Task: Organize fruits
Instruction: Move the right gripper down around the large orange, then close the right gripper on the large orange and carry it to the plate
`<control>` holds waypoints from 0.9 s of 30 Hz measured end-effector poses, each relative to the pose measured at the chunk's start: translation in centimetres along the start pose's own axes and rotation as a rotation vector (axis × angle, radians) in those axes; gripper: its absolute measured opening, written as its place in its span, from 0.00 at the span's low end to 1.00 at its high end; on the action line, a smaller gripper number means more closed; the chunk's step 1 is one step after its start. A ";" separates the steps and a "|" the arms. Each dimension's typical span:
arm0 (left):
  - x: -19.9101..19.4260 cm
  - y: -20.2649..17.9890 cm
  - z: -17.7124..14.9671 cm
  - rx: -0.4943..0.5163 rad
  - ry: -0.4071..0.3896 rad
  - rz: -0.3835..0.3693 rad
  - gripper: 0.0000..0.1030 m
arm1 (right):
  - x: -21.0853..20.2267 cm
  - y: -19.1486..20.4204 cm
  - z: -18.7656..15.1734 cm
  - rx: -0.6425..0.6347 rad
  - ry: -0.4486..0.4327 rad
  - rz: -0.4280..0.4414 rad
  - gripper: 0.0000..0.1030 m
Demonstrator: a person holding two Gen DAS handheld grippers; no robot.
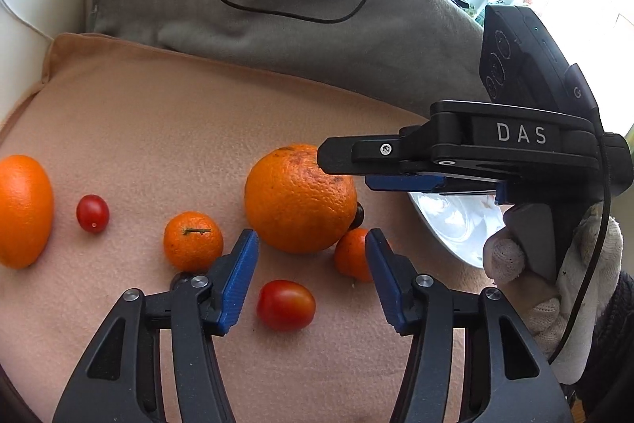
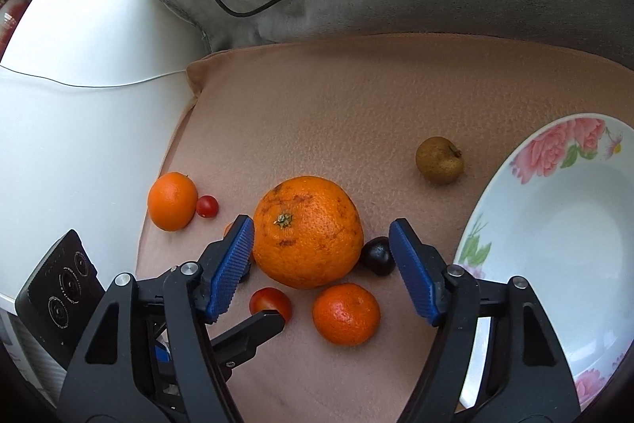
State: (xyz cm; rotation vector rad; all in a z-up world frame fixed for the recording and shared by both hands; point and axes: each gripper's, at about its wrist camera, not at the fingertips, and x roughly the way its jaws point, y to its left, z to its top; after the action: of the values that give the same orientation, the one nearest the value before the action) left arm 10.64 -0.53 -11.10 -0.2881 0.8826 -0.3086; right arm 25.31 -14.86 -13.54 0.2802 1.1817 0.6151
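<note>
A large orange lies on a peach cloth among smaller fruit: a mandarin, another mandarin, a red cherry tomato, a dark round fruit and a brownish fruit. My left gripper is open, low over the tomato, just short of the orange. My right gripper is open with its blue pads either side of the orange; in the left wrist view it reaches in from the right. A floral plate lies at the right.
A second orange and another cherry tomato lie at the cloth's left. A grey cushion with a black cable rises behind. A white surface borders the cloth on the left.
</note>
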 end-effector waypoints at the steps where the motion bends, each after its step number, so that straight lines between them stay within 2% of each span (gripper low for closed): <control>1: 0.1 0.1 0.0 -0.003 0.003 -0.003 0.54 | 0.1 0.0 0.1 0.002 0.005 0.001 0.72; 12: 2.3 1.4 0.5 -0.063 0.050 -0.023 0.53 | 1.7 -0.1 0.4 0.009 0.039 0.017 0.72; 27: 4.1 1.8 2.1 -0.058 0.019 -0.032 0.53 | 2.5 1.0 0.5 -0.005 0.051 0.011 0.70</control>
State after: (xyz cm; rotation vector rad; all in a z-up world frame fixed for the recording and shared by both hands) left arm 15.06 -0.17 -13.43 -0.3539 0.9076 -0.3165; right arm 26.04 -12.54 -14.80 0.2683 1.2281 0.6385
